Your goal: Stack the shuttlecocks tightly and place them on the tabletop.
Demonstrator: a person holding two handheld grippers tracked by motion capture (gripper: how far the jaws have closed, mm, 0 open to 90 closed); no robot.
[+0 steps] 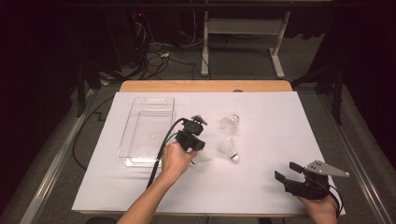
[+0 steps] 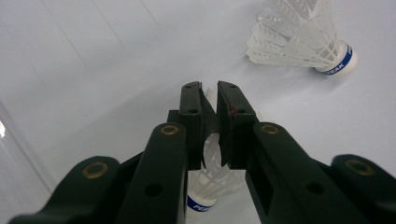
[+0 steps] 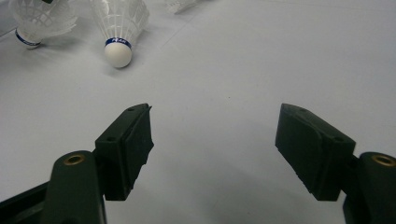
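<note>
Three white shuttlecocks with blue bands lie on the white sheet [image 1: 261, 140]. My left gripper [image 1: 198, 148] [image 2: 210, 91] points down at the nearest shuttlecock [image 1: 202, 157] [image 2: 208, 182], its jaws shut on the feather skirt, the cork end toward the camera. A second shuttlecock [image 1: 229, 148] [image 2: 303, 42] [image 3: 119, 28] lies just to the right, a third [image 1: 230, 122] farther back. My right gripper [image 1: 286, 171] [image 3: 215, 126] rests open near the front right edge, nothing between its jaws. In the right gripper view the held shuttlecock [image 3: 39, 21] lies at the top left.
A clear plastic tray [image 1: 147, 130] lies empty left of my left gripper, its long side running front to back. The wooden table edge [image 1: 205, 86] shows at the back. Cables and a desk frame [image 1: 243, 28] stand on the floor beyond.
</note>
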